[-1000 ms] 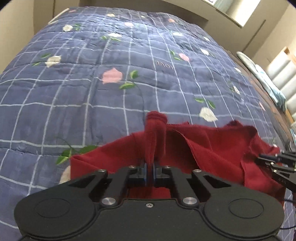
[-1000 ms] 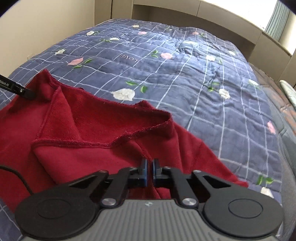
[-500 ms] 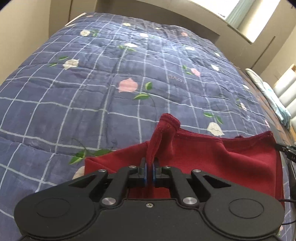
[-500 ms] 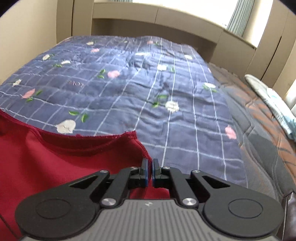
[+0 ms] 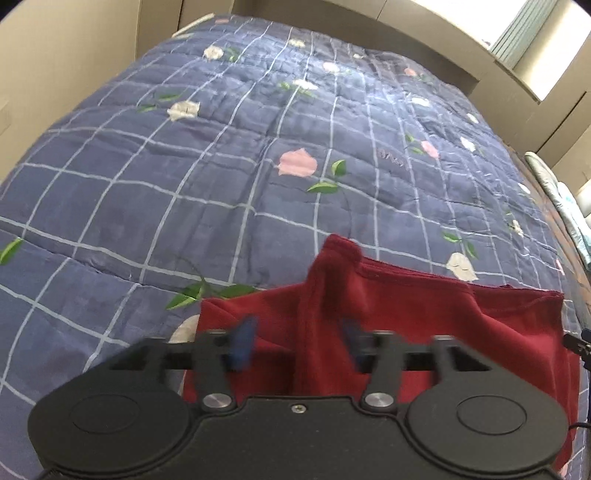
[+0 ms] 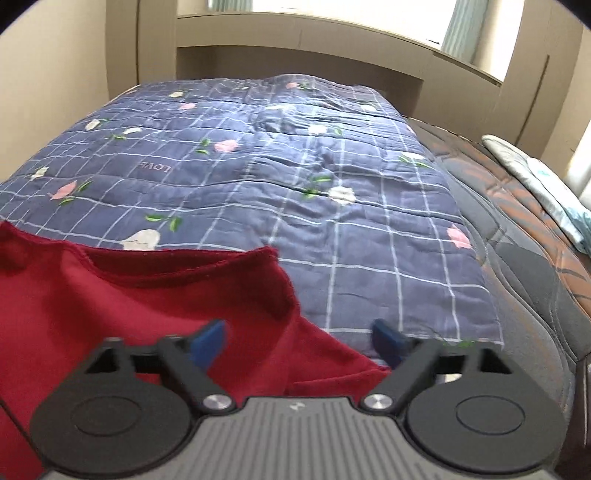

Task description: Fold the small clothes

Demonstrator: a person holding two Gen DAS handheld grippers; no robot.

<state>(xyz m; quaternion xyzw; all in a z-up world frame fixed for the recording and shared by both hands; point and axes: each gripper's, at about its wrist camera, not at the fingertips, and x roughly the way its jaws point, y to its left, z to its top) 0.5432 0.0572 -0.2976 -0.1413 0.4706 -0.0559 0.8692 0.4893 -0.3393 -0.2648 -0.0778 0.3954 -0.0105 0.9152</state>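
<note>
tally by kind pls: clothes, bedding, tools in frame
Clothes: 1, the red garment
Bedding: 3, the blue floral quilt, the dark brown cover, the pale patterned cloth at the right edge
Tools: 2, left tool and right tool, both open
Total: 6

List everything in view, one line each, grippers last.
garment: one, dark red, spread on the near part of the quilt, a fold standing up between the left jaws.
quilt: one, navy with a white grid and pink and white flowers, covering the bed.
mattress: one, dark with brown pattern, bare strip right of the quilt.
pillow: one, pale with teal print, on the bed's right edge.
headboard: one, beige, behind the bed.
curtain: one, teal, at the window.
left gripper: one, black with blue pads, jaws open over the garment.
right gripper: one, black and grey, jaws open.
</note>
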